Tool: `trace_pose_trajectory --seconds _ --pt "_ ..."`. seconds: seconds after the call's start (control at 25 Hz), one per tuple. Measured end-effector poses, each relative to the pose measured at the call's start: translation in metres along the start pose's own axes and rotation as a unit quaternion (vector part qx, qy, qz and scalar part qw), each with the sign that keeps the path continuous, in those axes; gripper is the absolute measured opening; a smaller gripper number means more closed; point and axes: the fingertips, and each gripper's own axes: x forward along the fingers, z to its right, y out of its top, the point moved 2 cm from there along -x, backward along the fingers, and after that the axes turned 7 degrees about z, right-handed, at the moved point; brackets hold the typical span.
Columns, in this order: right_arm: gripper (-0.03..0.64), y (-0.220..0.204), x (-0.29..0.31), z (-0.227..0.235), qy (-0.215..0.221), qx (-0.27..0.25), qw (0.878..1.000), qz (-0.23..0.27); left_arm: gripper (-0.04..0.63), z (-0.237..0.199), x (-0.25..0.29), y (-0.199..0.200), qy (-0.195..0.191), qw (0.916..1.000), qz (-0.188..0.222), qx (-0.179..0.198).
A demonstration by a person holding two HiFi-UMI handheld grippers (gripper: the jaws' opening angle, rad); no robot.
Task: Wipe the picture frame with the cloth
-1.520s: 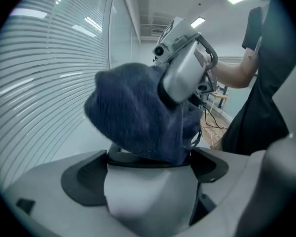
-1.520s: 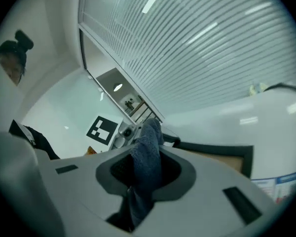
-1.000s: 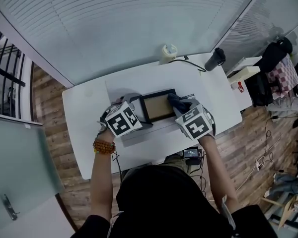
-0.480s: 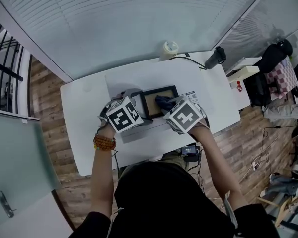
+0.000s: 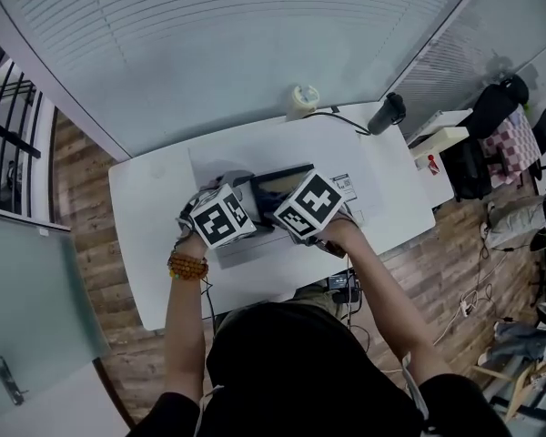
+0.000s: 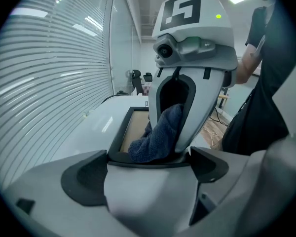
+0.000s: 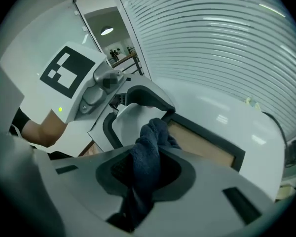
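Observation:
The black picture frame (image 5: pixel 275 177) with a tan face lies on the white table (image 5: pixel 150 217). My left gripper (image 5: pixel 246 194) sits at the frame's left end, its jaws closed across that short end (image 6: pixel 119 132). The right gripper (image 5: pixel 277 192) is shut on a dark blue cloth (image 7: pixel 148 152). It presses the cloth (image 6: pixel 155 139) onto the frame's face close to the left gripper's jaws. In the head view the marker cubes hide the cloth and most of the frame. The right gripper view shows the frame (image 7: pixel 207 142) stretching away to the right.
A pale tape roll (image 5: pixel 302 98) and a dark bottle (image 5: pixel 387 112) stand at the table's far edge, joined by a thin cable. A small printed label (image 5: pixel 344 185) lies just right of the frame. Slatted blinds run behind the table; chairs and clutter stand at the right.
My right gripper has slid the cloth leftward across the frame, from its right end to near the left gripper, tilting as it went. The left gripper has stayed put.

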Motion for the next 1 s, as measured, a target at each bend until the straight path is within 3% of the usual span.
trace_pose_trajectory --seconds 0.08,0.16,0.24,0.28,0.32,0.4,0.52,0.64,0.76,0.84,1.0 --pt "0.052 -0.001 -0.003 0.0 0.018 0.004 1.0 0.01 0.517 0.001 0.001 0.001 -0.001 1.0 0.002 0.001" --pt "0.052 0.003 -0.014 -0.004 0.086 0.054 0.993 0.061 0.517 0.003 0.001 0.002 -0.001 1.0 0.005 0.001" --pt "0.054 0.018 -0.034 -0.005 0.16 0.123 0.968 0.146 0.517 0.003 0.002 0.002 -0.001 1.0 0.009 0.001" --pt "0.054 0.025 -0.045 0.002 0.168 0.145 0.957 0.185 0.517 0.002 0.002 0.003 -0.001 1.0 0.01 0.002" --pt "0.054 0.029 -0.056 0.014 0.147 0.155 0.954 0.212 0.517 0.002 0.002 0.003 -0.001 1.0 0.009 0.002" --pt "0.054 0.026 -0.073 0.052 0.038 0.14 0.964 0.224 0.517 0.001 0.002 0.003 -0.001 1.0 0.009 0.003" --pt "0.054 0.011 -0.088 0.104 -0.136 0.089 0.969 0.185 0.517 0.0 0.001 0.003 -0.001 1.0 0.008 0.004" --pt "0.054 0.002 -0.073 0.118 -0.227 0.009 0.967 0.113 0.517 0.0 0.001 0.003 -0.003 0.9999 0.012 0.007" --pt "0.054 0.009 -0.052 0.106 -0.263 -0.064 0.961 0.056 0.517 0.001 0.002 0.001 -0.002 0.9999 0.012 0.002" --pt "0.054 0.014 -0.039 0.093 -0.261 -0.084 0.961 0.036 0.517 0.0 0.003 0.001 -0.003 0.9999 0.012 -0.001" --pt "0.054 0.032 -0.013 0.064 -0.198 -0.048 0.976 0.077 0.517 -0.001 0.003 0.0 0.0 0.9999 0.011 0.0"
